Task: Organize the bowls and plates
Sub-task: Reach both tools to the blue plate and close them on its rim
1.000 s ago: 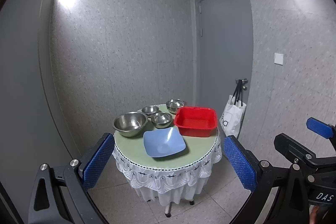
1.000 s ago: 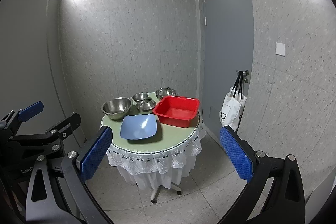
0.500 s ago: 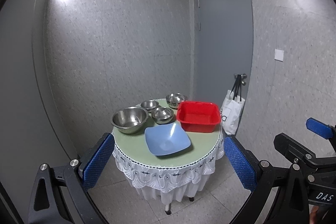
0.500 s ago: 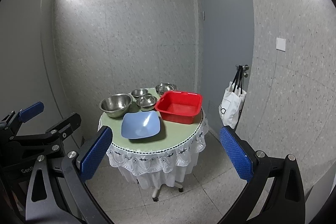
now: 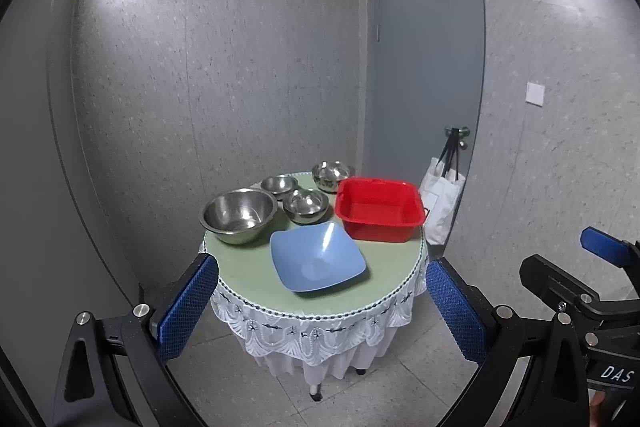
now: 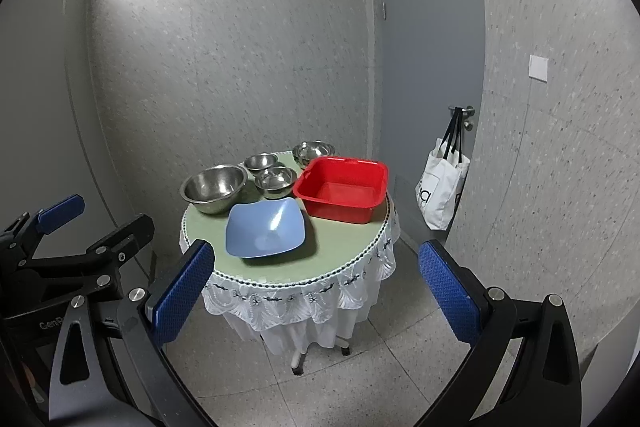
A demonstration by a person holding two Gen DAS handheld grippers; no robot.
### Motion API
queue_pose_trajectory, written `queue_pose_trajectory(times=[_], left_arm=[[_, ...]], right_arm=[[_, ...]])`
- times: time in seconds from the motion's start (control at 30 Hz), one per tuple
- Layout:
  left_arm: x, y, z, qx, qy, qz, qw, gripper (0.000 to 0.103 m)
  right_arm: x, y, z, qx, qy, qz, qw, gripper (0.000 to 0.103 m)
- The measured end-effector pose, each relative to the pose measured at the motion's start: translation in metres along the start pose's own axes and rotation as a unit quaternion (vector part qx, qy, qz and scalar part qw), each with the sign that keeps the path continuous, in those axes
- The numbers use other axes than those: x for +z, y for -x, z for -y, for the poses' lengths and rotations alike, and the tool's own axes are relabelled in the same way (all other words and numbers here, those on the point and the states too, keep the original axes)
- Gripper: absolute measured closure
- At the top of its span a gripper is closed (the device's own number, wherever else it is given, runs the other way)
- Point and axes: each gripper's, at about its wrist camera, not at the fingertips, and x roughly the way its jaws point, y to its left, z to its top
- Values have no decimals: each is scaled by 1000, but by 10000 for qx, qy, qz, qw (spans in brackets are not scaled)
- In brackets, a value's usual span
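A small round table with a green top and white lace skirt holds a blue square plate at the front, a red square basin at the right, a large steel bowl at the left and three small steel bowls behind. My left gripper and my right gripper are both open and empty, well short of the table.
A grey door stands behind the table at the right, with a white tote bag hanging from its handle. Grey walls close in behind and at both sides. The floor is tiled.
Both grippers have moved closer to the table, which now looks larger in both views. Both stay open and empty.
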Motion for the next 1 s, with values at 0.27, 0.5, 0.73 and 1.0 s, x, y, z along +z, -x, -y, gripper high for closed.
queue_pose_trajectory(times=[0.27, 0.5, 0.73, 1.0], left_arm=[[28, -66, 5, 324, 58, -285, 9991, 1], [51, -180, 1, 840, 255, -937, 9917, 1], [50, -312, -8, 1017, 560, -1888, 9751, 3], [18, -410, -37, 1190, 837, -2562, 9556, 30]], right_arm=[[14, -66, 6, 256, 47, -266, 9993, 0], [27, -180, 18, 565, 210, -782, 9951, 0], [15, -316, 25, 835, 528, -1849, 9778, 0], [-29, -424, 11, 1494, 793, -2923, 9412, 19]])
